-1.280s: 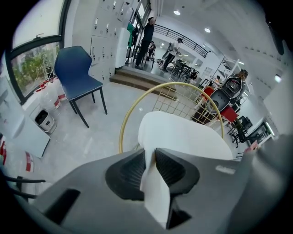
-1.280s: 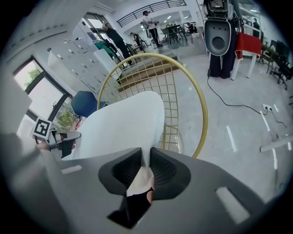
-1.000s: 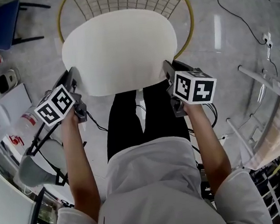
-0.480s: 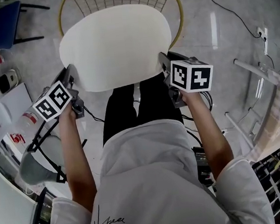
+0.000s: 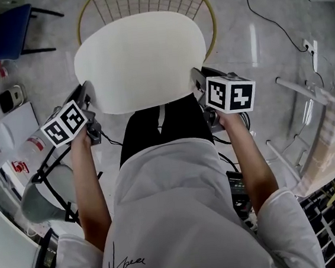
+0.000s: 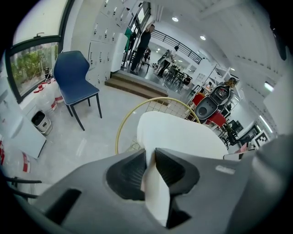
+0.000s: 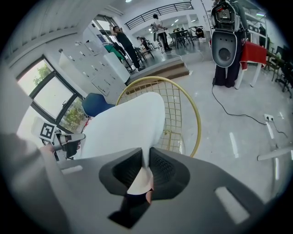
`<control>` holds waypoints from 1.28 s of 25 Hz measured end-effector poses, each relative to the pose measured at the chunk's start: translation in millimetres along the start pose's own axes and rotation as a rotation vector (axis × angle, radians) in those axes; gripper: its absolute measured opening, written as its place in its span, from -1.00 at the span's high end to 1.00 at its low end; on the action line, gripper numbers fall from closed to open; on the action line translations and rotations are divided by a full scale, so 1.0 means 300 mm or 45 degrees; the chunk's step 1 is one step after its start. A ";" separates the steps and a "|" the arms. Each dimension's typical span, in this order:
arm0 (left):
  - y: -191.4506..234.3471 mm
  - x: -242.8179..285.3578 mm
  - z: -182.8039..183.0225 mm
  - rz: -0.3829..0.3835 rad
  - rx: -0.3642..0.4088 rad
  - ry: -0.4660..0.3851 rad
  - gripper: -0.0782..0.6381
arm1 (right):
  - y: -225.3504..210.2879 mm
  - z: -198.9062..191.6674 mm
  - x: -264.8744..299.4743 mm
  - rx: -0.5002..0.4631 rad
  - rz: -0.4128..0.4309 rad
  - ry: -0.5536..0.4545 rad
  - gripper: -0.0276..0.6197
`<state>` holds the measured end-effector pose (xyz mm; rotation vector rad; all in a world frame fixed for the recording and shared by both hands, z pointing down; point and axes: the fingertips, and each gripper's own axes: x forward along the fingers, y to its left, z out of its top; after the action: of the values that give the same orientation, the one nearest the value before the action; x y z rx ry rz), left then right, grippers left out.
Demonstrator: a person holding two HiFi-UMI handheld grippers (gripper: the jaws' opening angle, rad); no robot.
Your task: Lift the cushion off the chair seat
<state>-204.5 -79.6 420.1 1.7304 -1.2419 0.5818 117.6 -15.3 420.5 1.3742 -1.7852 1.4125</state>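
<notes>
- Above the gold wire chair (image 5: 207,14), the white cushion (image 5: 142,59) is held by its two near corners, with the far edge lying over the chair's ring.
- The left gripper (image 5: 86,96) is found clamped on the cushion's left corner. A fold of white padding is pinched between its jaws.
- The right gripper (image 5: 198,87) is likewise found clamped on the right corner, with the padding squeezed thin between the pads.
- Against the head view of a second ago, the cushion is seen to cover a larger share of the chair's ring, and both grippers have been carried up with it. No slip at either corner is noted.
- From this, the lift is judged to be under way. Full clearance of the seat cannot be confirmed from the head view, since the seat is hidden beneath the cushion.
- In the right gripper view the wire back is seen past the cushion's right edge, so that side at least is judged raised. This is not shown from above.
- The grip itself is shown only in the two gripper views, as the marker cubes cover the jaws in the head view.
- A blue chair (image 6: 73,77) is recorded well to the left.
</notes>
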 end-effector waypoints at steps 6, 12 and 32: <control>-0.011 -0.052 0.008 -0.021 0.007 -0.026 0.58 | 0.031 0.005 -0.055 -0.017 0.003 -0.024 0.74; -0.045 -0.105 -0.004 -0.064 -0.019 -0.055 0.58 | 0.044 -0.007 -0.125 -0.027 0.024 -0.052 0.74; -0.142 -0.371 0.077 -0.231 0.031 -0.206 0.58 | 0.188 -0.006 -0.369 -0.051 0.070 -0.200 0.74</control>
<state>-211.1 -41.2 305.0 1.9177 -1.1751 0.3572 108.7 29.5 305.0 1.4608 -1.9531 1.3208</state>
